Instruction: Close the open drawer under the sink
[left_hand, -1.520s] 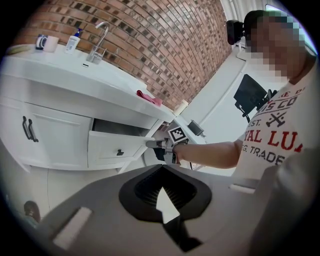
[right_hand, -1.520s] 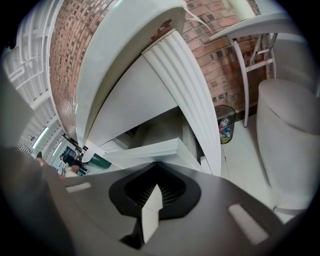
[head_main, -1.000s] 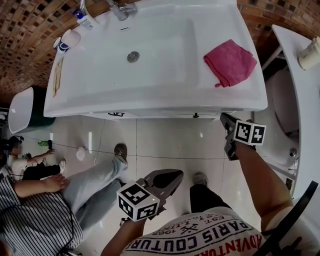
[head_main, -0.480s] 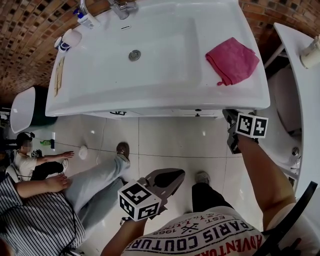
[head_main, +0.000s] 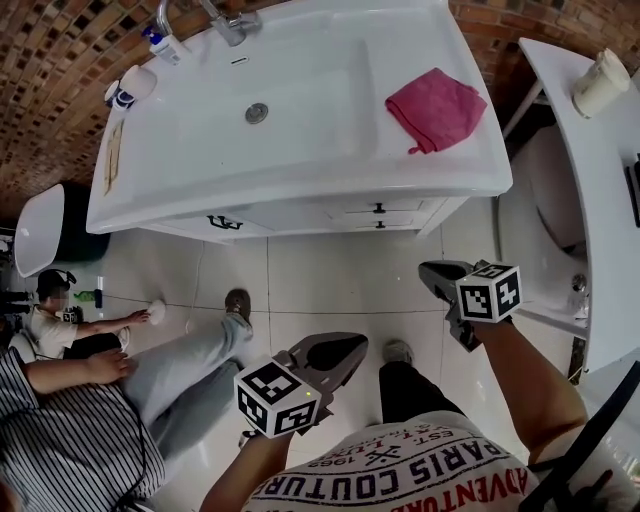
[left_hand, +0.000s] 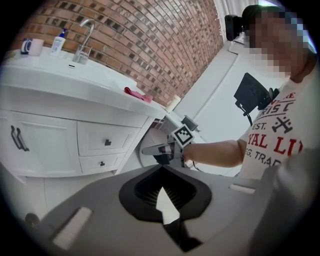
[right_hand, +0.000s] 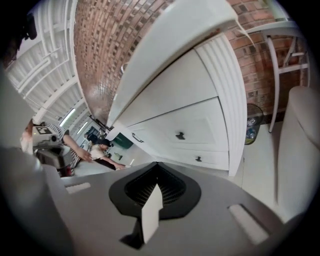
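Observation:
The white vanity (head_main: 300, 215) stands under the sink (head_main: 260, 100). Its two small drawers, upper (head_main: 378, 209) and lower (head_main: 380, 225), sit flush with the front, each with a dark knob. In the right gripper view the same upper drawer (right_hand: 180, 135) and lower drawer (right_hand: 198, 159) look shut. My right gripper (head_main: 427, 269) hangs over the floor tiles, apart from the vanity, jaws together and empty. My left gripper (head_main: 358, 348) is lower, near my body, also shut and empty. The left gripper view shows the drawers (left_hand: 106, 142) and the right gripper (left_hand: 146, 149).
A pink cloth (head_main: 433, 108) lies on the sink's right rim; a cup (head_main: 135, 82) and bottle stand at its left. A white counter (head_main: 590, 180) runs along the right. A person sits on the floor (head_main: 60, 320) at left, and a jeans-clad leg (head_main: 190, 360) stretches beside me.
My right gripper has drawn back from the vanity front toward me. The view has pulled back too, so the drawer fronts now show. The left gripper has hardly moved.

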